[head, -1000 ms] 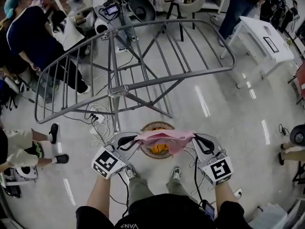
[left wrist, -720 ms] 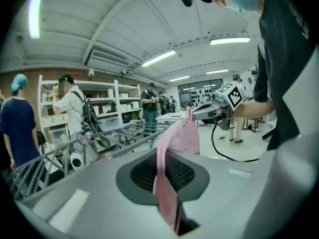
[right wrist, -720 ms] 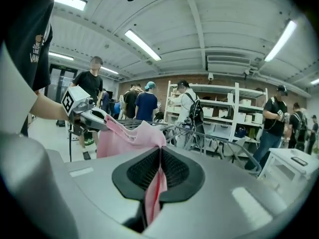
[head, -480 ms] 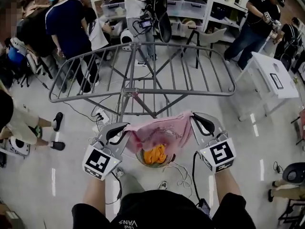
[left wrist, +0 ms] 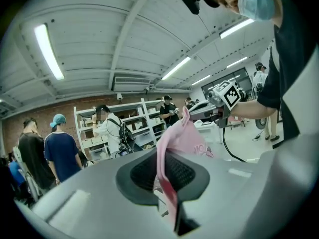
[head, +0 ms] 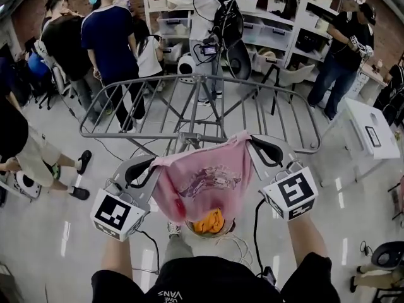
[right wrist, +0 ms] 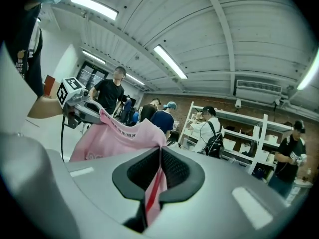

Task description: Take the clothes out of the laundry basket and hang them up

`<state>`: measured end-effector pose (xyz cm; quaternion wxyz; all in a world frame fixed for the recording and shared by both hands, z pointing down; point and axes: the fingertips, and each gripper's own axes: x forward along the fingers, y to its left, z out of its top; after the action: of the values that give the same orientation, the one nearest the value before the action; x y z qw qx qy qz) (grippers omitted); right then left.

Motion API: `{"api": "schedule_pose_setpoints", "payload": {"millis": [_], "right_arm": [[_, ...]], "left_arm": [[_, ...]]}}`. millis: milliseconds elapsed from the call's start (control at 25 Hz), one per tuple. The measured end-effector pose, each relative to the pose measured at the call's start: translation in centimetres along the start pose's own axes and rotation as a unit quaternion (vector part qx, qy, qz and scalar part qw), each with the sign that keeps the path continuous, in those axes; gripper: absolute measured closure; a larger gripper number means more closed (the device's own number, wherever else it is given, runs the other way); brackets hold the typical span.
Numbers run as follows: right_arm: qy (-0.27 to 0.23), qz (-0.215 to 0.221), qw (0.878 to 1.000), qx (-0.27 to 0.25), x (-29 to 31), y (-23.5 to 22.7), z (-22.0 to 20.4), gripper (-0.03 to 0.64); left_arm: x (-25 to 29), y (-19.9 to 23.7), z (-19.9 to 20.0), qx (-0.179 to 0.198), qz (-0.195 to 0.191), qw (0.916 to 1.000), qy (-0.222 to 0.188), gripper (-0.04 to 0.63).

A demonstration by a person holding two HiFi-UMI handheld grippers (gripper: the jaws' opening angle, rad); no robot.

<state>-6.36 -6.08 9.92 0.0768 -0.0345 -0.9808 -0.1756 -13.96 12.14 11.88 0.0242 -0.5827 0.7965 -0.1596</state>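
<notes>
**Holding a pink garment spread between two grippers, in front of the drying rack**

Head view. The pink garment (head: 201, 180) sits at picture centre. Its long axis is the top edge, pulled taut from 9 o'clock to 3 o'clock, with the 3 o'clock end slightly higher. The cloth hangs from that edge toward 6 o'clock, and its printed side faces the camera.

The left gripper (head: 153, 165) has its jaws pressed together on the 9 o'clock corner. The left gripper view shows a fold of the cloth (left wrist: 178, 139) pinched between the pads (left wrist: 149, 172). The right gripper (head: 251, 145) is likewise clamped on the 3 o'clock corner. In the right gripper view, the fabric (right wrist: 113, 137) runs down through the closed jaws.

The grey drying rack (head: 189, 84) stands at 12 o'clock of the garment, wings spread; whether the two touch cannot be told.

Hidden or unclear: the hanging cloth covers most of the laundry basket (head: 226, 230) at 6 o'clock. Only a sliver of rim and an orange garment (head: 209, 221) inside it show. The print on the pink fabric is too small to read. The garment's lower hem merges with the basket contents. Each gripper view cuts off the cloth below its own jaws.
</notes>
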Motion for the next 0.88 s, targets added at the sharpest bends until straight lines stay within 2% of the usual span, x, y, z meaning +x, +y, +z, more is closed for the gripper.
{"api": "schedule_pose_setpoints", "payload": {"millis": [320,520,600,800,880], "right_arm": [[-0.029,0.062,0.997,-0.025,11.2,0.3,7.3,0.598],[-0.063,0.115,0.991,-0.028,19.2,0.9,12.7,0.598],[-0.069,0.129,0.989,-0.027,24.2,1.2,15.9,0.598],[-0.057,0.143,0.988,-0.014,40.5,2.4,23.9,0.598],[-0.053,0.145,0.988,-0.007,46.2,3.3,25.9,0.598]], "left_arm": [[-1.5,11.0,1.6,0.019,0.047,0.9987,-0.004,0.574],[-3.7,17.6,2.4,0.061,0.106,0.9925,-0.006,0.574],[-4.4,22.2,3.0,0.072,0.126,0.9894,-0.003,0.574],[-5.4,37.0,3.9,0.091,0.171,0.9811,0.001,0.574],[-5.6,41.9,4.2,0.107,0.2,0.9739,-0.01,0.574]]}}
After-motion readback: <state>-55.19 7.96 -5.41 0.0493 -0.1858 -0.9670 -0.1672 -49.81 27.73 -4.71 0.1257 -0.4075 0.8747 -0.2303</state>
